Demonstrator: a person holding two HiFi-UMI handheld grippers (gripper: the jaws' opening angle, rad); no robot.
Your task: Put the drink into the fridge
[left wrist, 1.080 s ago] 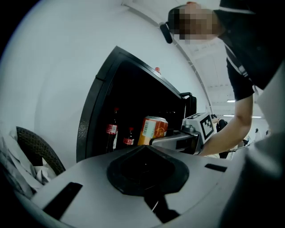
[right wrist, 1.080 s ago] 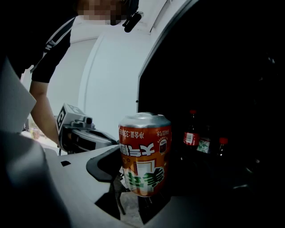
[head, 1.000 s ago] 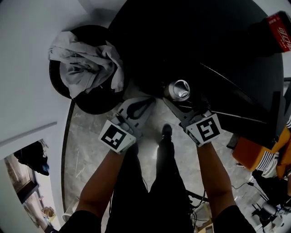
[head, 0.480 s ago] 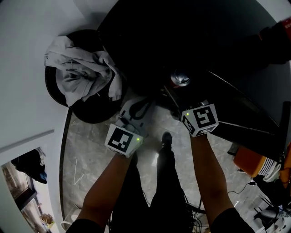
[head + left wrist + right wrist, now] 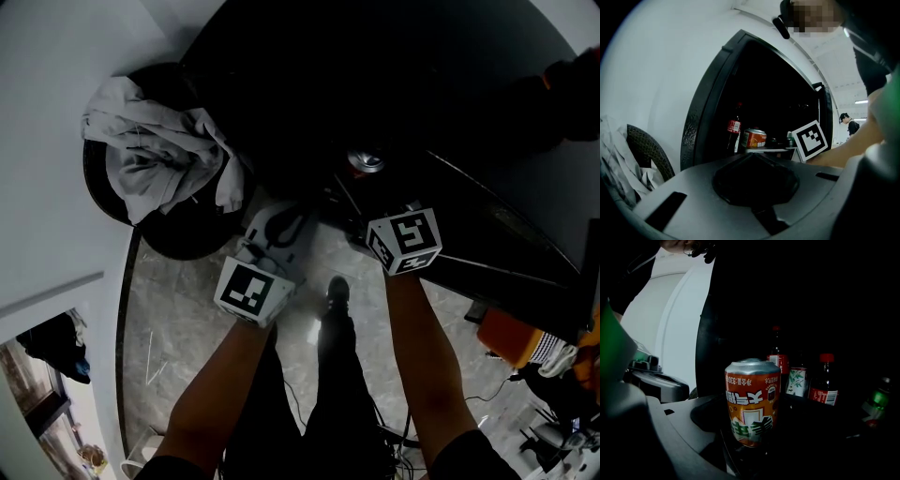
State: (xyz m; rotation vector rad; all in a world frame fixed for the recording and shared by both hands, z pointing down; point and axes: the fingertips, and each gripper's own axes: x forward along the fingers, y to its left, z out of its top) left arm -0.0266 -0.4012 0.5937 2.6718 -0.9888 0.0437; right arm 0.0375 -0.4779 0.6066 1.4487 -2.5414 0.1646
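An orange drink can (image 5: 752,401) with a silver top stands upright between the jaws of my right gripper (image 5: 752,432), which is shut on it. From the head view the can's top (image 5: 366,161) sits at the dark mouth of the black fridge (image 5: 309,75), with the right gripper (image 5: 362,183) just behind it. The left gripper view shows the same can (image 5: 754,138) at the open fridge (image 5: 708,103) front. My left gripper (image 5: 279,214) hangs to the left of the opening, shut with nothing in it (image 5: 754,173).
Several bottles stand inside the fridge: two red-labelled cola bottles (image 5: 778,357) (image 5: 825,387), a leaf-labelled one (image 5: 797,378) and a green one (image 5: 876,401). A dark wicker basket (image 5: 178,239) holding grey cloth (image 5: 159,164) sits left of the fridge. Marble floor (image 5: 178,309) lies below.
My right gripper has carried the can forward into the shadow of the fridge opening. The left gripper has stayed almost where it was.
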